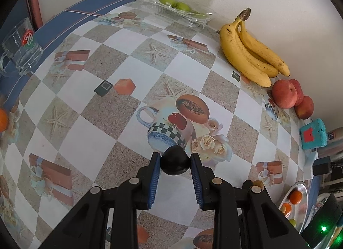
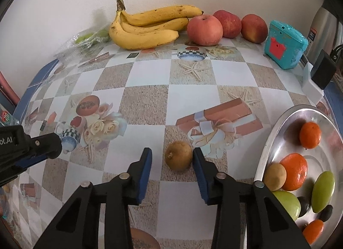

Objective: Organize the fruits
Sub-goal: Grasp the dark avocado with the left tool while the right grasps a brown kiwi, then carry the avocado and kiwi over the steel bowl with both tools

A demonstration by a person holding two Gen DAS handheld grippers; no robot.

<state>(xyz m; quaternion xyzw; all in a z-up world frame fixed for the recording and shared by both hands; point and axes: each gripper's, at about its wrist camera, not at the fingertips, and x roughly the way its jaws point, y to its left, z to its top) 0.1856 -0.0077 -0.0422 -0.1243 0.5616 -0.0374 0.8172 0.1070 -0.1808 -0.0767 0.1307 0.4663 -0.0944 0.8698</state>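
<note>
Blue pads, left: we see the left gripper (image 1: 175,160) clamped on a small dark round fruit (image 1: 174,160), both pads pressing its sides, held above the patterned tablecloth (image 1: 120,60).
Blue pads, right: the right gripper (image 2: 172,157) stands with its fingers apart around a small brown round fruit (image 2: 179,156) resting on the cloth; the right pad (image 2: 198,160) touches the fruit, the left pad (image 2: 146,161) stands clear of it, so we count no grip.
Beside our right hand: a metal plate (image 2: 270,139) holds oranges (image 2: 294,171), green fruits (image 2: 323,191), a second brown fruit (image 2: 274,176) and small dark ones (image 2: 326,213).
Along the wall: a bunch of bananas (image 2: 145,28), with three red apples (image 2: 204,29) just beside it.
Far left corner: green fruit in a clear plastic tray (image 1: 182,9).
Far right corner: a turquoise box (image 2: 285,44) with a red mark.
Left edge: a glass mug (image 1: 22,48) stands on the blue border of the cloth, well apart from our grippers.
</note>
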